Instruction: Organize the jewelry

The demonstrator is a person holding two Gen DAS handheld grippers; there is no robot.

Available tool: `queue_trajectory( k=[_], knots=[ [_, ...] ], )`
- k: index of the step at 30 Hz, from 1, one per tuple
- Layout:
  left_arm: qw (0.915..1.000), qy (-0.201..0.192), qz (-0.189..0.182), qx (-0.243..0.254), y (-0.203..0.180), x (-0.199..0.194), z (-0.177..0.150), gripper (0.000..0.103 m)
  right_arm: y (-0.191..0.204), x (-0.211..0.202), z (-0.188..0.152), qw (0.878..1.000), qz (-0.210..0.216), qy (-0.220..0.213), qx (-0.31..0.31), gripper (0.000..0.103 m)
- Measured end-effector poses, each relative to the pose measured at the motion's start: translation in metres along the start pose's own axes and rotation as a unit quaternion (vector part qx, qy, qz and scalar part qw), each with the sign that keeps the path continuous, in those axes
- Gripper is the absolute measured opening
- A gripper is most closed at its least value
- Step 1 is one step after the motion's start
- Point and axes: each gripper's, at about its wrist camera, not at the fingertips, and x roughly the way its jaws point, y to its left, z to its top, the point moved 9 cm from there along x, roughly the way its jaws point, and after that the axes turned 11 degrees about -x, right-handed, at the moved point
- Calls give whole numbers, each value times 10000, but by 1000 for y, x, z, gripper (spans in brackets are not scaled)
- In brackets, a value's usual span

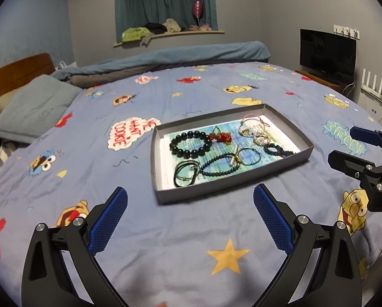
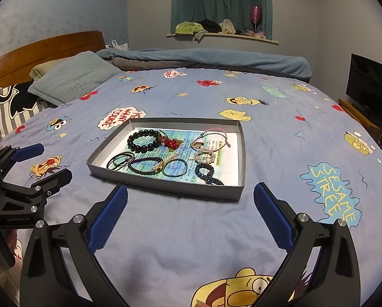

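Jewelry gathered in a shallow grey box lid [image 1: 288, 153], set flat on the bed's blue cartoon-print cover [image 1: 191, 230]. Inside, on a printed paper liner [image 2: 165, 138]: black bead bracelet [image 1: 189, 144] toward the far-left corner, red bead charm [image 1: 220, 136] touching its right side, dark green cord loops [image 1: 184, 175] near the front-left corner, dark blue bead strand [image 1: 216, 165] just right of those, a thin teal ring [image 1: 250, 156] beside it, with a small gold-and-pearl piece [image 1: 234, 157] lying across between the two. Pink cord bracelets [image 2: 212, 138] toward the far-right side, a pale crystal piece [image 2: 203, 156] just in front of them, a dark blue twisted bead bracelet [image 2: 207, 174] nearest the front-right wall. Left claw [image 1: 189, 218] wide open, empty, blue pads apart, hovering above the cover just in front of the lid's near wall. Right claw [image 2: 189, 218] likewise spread wide and empty, short of the lid's front edge. Each claw visible at the edge of the other's view, both clear of the lid, touching nothing. Beyond the lid: grey-blue pillow [image 2: 73, 81] by a wooden headboard [image 2: 37, 51], rolled blue blanket [image 2: 216, 58] along the far side of the bed, dark television [image 1: 328, 53] on a stand to the right, green curtain [image 2: 221, 0] above a cluttered sill.
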Motion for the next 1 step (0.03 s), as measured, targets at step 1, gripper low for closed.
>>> queue_trajectory(
  k=[1],
  knots=[
    [10000,16,-7,-26,0,1,0,98,0,1,0,10000,15,7,-4,97]
  ],
)
